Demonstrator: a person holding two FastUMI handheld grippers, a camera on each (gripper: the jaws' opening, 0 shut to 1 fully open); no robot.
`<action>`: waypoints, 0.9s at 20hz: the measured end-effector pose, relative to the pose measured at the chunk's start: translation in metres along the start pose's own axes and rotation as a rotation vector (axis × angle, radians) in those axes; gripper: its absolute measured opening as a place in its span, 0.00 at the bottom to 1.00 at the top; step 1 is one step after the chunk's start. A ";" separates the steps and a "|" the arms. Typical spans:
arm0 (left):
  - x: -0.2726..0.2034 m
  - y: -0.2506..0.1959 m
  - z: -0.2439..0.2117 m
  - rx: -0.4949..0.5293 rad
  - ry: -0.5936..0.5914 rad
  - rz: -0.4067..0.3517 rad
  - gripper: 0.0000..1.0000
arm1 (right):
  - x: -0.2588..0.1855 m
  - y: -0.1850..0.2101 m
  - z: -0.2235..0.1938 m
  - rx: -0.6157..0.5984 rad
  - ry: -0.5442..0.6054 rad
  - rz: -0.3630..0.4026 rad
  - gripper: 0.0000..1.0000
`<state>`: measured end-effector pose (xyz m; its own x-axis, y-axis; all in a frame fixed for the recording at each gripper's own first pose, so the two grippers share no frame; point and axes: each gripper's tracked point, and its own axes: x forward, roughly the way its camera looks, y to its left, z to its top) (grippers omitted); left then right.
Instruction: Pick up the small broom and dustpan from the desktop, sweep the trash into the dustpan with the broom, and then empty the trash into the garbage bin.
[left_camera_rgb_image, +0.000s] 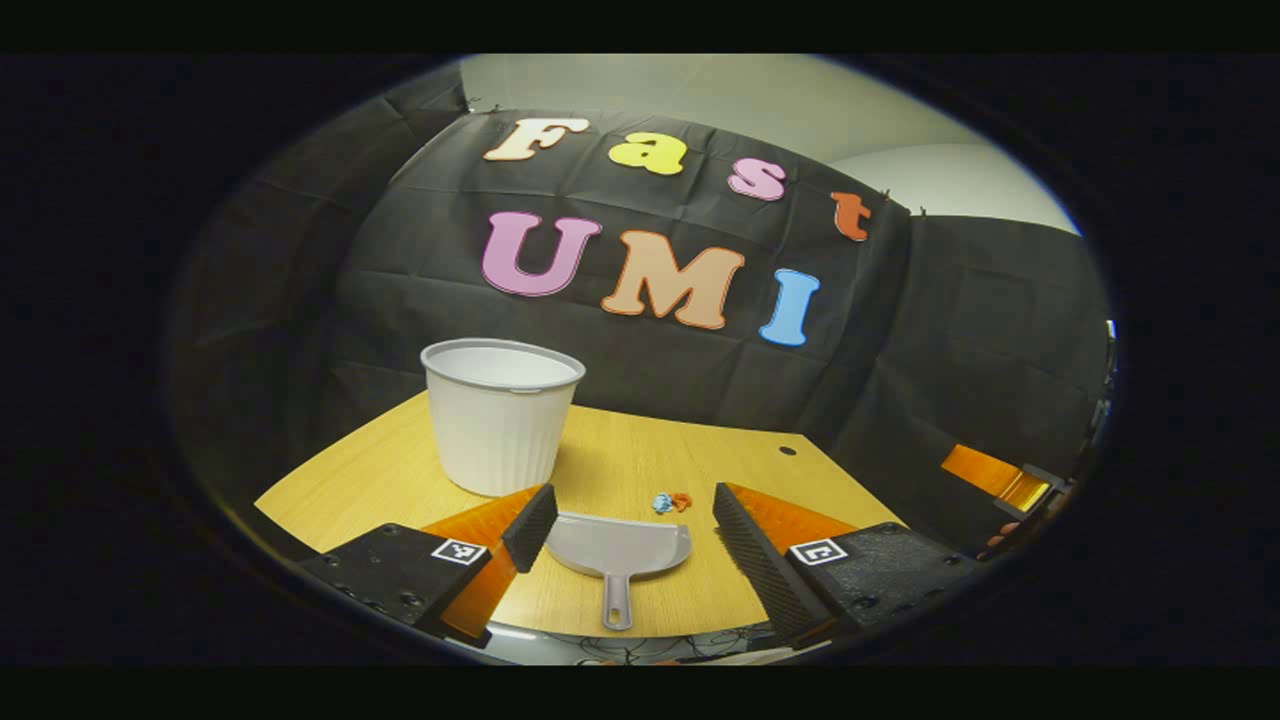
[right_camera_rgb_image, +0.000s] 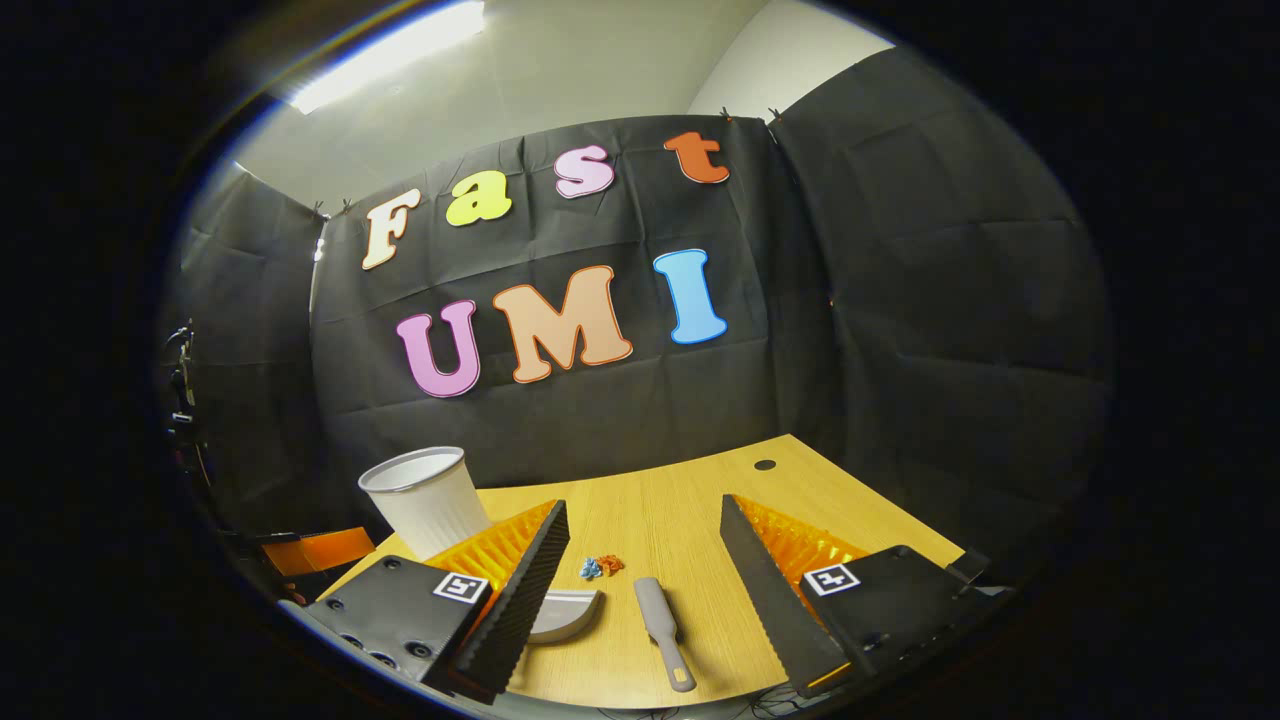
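White garbage bin (left_camera_rgb_image: 502, 418) upright on desktop (left_camera_rgb_image: 650, 450), inside not visible. Dustpan (left_camera_rgb_image: 620, 548) flat just in front of bin, pan bare. Trash (left_camera_rgb_image: 672, 501) betw. bin & dustpan's far edge. Broom (right_camera_rgb_image: 662, 618) beside dustpan, flat. No legible labels. Left gripper (left_camera_rgb_image: 632, 540) & right gripper (right_camera_rgb_image: 640, 570): fingers spread wide, holding nothing.

The wooden desktop (right_camera_rgb_image: 700, 500) carries a white bin (left_camera_rgb_image: 500, 420), grey dustpan (left_camera_rgb_image: 620, 548), broom (right_camera_rgb_image: 662, 618) and trash scraps (left_camera_rgb_image: 672, 502).

Both views look down across the desktop (left_camera_rgb_image: 640, 450) from above its near edge.
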<state>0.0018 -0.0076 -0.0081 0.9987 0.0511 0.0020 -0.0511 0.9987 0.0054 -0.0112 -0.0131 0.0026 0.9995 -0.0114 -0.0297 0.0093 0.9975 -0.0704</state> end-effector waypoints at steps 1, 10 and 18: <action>-0.001 0.000 -0.001 0.000 0.000 0.002 0.94 | 0.001 -0.001 -0.001 -0.001 0.001 0.001 0.98; -0.005 0.006 -0.004 0.019 0.011 0.032 0.94 | -0.004 0.003 -0.009 -0.007 0.022 0.013 0.98; -0.009 0.008 -0.013 0.027 0.036 0.038 0.94 | -0.009 0.002 -0.012 -0.016 0.032 0.007 0.98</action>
<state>-0.0076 -0.0004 -0.0215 0.9954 0.0896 -0.0331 -0.0885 0.9955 0.0334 -0.0209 -0.0118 -0.0090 0.9980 -0.0074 -0.0625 0.0020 0.9963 -0.0855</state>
